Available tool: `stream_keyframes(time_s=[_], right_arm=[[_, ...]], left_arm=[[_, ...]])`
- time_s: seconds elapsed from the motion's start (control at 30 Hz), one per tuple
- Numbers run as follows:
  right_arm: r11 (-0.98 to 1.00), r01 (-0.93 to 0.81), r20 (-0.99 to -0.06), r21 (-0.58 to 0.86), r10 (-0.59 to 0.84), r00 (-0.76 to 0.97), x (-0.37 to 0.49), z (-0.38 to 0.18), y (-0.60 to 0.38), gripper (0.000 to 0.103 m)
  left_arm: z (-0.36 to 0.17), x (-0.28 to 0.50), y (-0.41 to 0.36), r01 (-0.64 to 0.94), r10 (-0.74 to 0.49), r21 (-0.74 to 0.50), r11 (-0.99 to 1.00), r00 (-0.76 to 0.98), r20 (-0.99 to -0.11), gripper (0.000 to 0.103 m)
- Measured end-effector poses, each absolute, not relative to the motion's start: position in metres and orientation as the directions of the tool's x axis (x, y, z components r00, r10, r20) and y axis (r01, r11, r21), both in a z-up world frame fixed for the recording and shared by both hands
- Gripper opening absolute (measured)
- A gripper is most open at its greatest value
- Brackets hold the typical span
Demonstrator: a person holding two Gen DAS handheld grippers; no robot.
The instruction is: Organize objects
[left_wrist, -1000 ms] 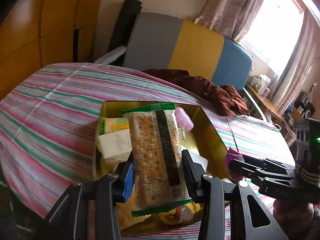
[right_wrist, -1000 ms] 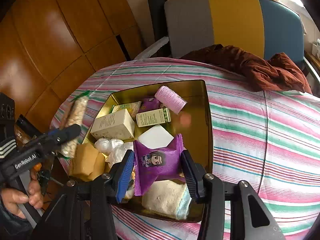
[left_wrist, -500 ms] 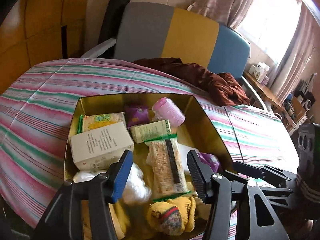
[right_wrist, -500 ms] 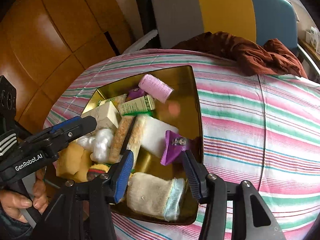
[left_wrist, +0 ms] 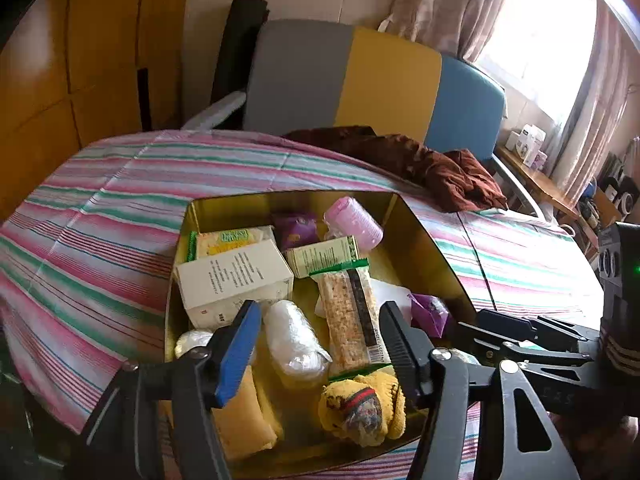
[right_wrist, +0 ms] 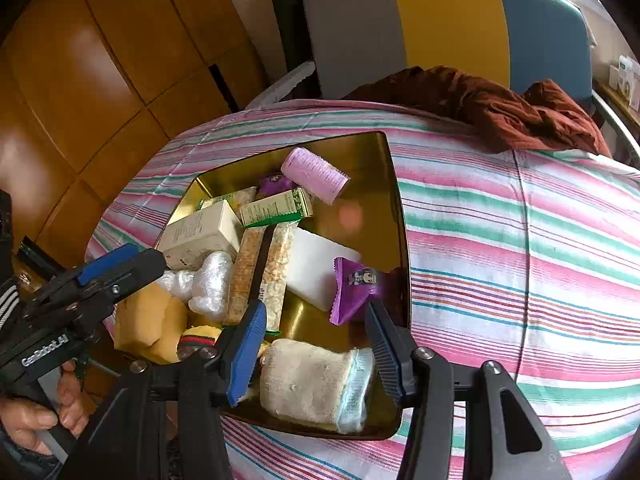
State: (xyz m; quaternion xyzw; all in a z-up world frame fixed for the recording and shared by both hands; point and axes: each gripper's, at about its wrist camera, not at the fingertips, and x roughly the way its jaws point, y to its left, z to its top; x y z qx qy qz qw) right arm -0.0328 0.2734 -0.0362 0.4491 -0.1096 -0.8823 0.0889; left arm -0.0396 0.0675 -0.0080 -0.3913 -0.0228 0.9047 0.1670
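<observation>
A gold tin [left_wrist: 432, 240] on the striped cloth holds several items. The long cracker bar [left_wrist: 352, 316] lies loose inside it, beside a plastic-wrapped bundle [left_wrist: 294, 340] and a white box [left_wrist: 236, 280]. My left gripper [left_wrist: 320, 332] hovers over the tin's near end. Its jaws are opening and the pads touch nothing. In the right wrist view the purple snack packet [right_wrist: 354, 284] leans on the tin [right_wrist: 396, 200] wall next to a white block [right_wrist: 316, 272]. My right gripper [right_wrist: 316, 320] stands open just short of the packet, above a beige sock [right_wrist: 312, 384].
A pink roll [left_wrist: 352, 226] and a yellow sock [left_wrist: 364, 404] also lie in the tin. A brown cloth [right_wrist: 500, 108] is bunched at the table's far edge before a grey, yellow and blue chair [left_wrist: 360, 80]. A hand [right_wrist: 40, 408] holds the left gripper's handle.
The left gripper let go of the cracker bar, which now lies in the tin. The right gripper released the purple packet, which dropped against the tin's wall. Both pairs of jaws widened.
</observation>
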Motion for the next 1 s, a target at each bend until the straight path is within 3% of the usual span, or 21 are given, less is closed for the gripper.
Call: stream_keyframes(time_s=[0.23, 0.3, 0.47, 0.73, 0.83, 1.0], right_arm=[[-0.972, 0.042, -0.766, 0.230, -0.207, -0.609, -0.023, -0.027, 0.268, 0.054], [-0.976, 0.038, -0.762, 0.216, -0.193, -0.618, -0.018, -0.024, 0.267, 0.055], [-0.984, 0.027, -0.750, 0.174, -0.150, -0.645, -0.003, -0.017, 0.263, 0.061], [-0.994, -0.043, -0.725, 0.099, -0.042, -0.687, 0.032, -0.016, 0.260, 0.061], [-0.993, -0.058, -0.729, 0.102, -0.035, -0.684, 0.031, -0.017, 0.264, 0.061], [-0.992, -0.060, -0.735, 0.111, -0.041, -0.677, 0.027, -0.019, 0.265, 0.061]], left_arm=[[0.006, -0.023, 0.067, -0.276, 0.295, -0.137, -0.951, -0.685, -0.666, 0.076], [0.009, -0.018, 0.068, -0.262, 0.274, -0.120, -0.958, -0.699, -0.661, 0.088], [0.015, -0.004, 0.069, -0.231, 0.229, -0.083, -0.969, -0.729, -0.645, 0.103], [0.017, 0.011, 0.070, -0.168, 0.167, -0.059, -0.984, -0.752, -0.638, 0.103], [0.015, 0.011, 0.073, -0.104, 0.087, -0.012, -0.994, -0.755, -0.650, 0.103], [0.014, 0.015, 0.076, -0.121, 0.082, 0.019, -0.992, -0.766, -0.638, 0.103]])
